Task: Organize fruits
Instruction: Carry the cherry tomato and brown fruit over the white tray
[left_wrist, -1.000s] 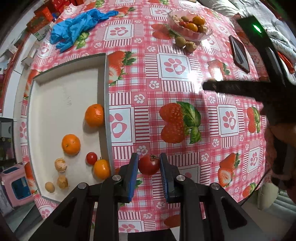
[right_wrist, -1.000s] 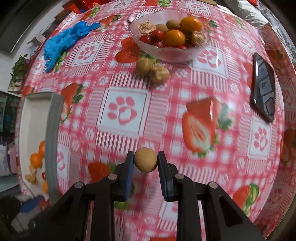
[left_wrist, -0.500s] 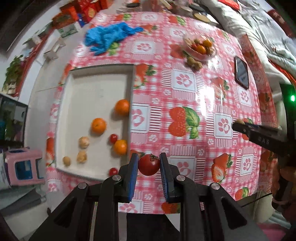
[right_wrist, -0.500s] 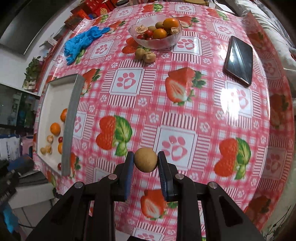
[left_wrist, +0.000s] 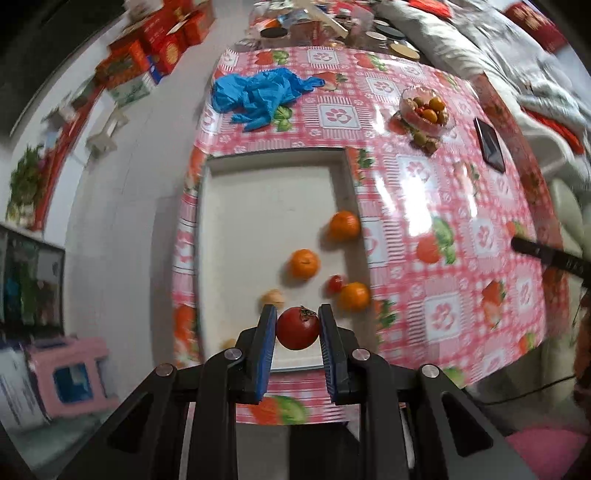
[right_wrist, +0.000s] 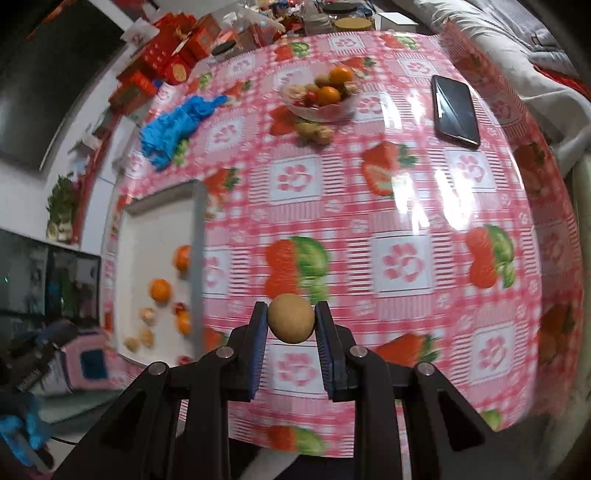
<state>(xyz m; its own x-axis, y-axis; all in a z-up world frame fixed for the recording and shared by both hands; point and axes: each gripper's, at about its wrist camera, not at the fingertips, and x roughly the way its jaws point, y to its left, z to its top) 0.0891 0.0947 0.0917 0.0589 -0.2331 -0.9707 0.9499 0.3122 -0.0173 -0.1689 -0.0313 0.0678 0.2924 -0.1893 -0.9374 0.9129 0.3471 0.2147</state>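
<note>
The left tool (left_wrist: 297, 329) gripped a red tomato (left_wrist: 297, 328), calyx up-right, above the white tray (left_wrist: 266, 206); the right tool (right_wrist: 291, 323) clamped a round brown fruit (right_wrist: 291, 322) over the bench (right_wrist: 406, 206).

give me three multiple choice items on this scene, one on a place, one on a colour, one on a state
1. Where is the phone?
A. in the tray
B. on the tablecloth, right of the fruit bowl
C. on the floor

2. What colour are the crumpled gloves?
A. blue
B. yellow
C. white

3. What does the left claw hold?
A. nothing
B. an orange
C. a red tomato

Key: 1 B, it lies flat beside the fruit bowl; 2 A, they are bright blue on the tablecloth; 3 C, the red tomato sits clamped above the tray.
</note>
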